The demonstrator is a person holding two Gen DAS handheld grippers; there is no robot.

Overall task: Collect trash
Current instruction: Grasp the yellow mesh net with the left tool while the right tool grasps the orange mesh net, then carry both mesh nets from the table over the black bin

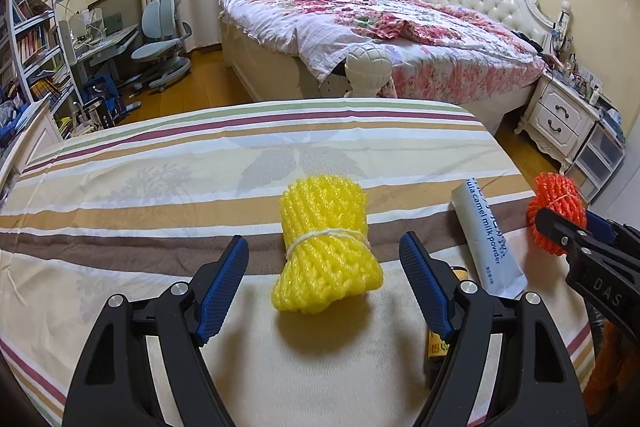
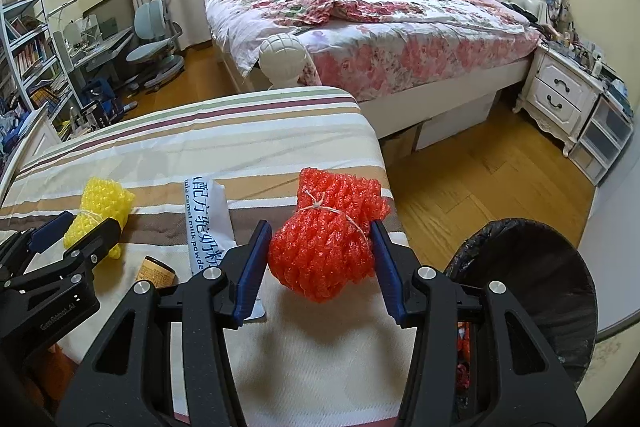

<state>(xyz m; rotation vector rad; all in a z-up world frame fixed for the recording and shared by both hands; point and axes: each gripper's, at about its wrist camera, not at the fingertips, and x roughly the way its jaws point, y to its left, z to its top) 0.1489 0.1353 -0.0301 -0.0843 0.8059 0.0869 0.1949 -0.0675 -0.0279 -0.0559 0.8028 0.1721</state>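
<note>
Striped bed (image 1: 160,163) carries a yellow foam net (image 1: 326,245), a white milk powder sachet (image 1: 486,239), a small jar (image 2: 157,271).

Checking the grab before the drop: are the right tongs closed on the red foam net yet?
Closed on it: both pads touch the red foam net in the right tongs, which looks lifted.
</note>
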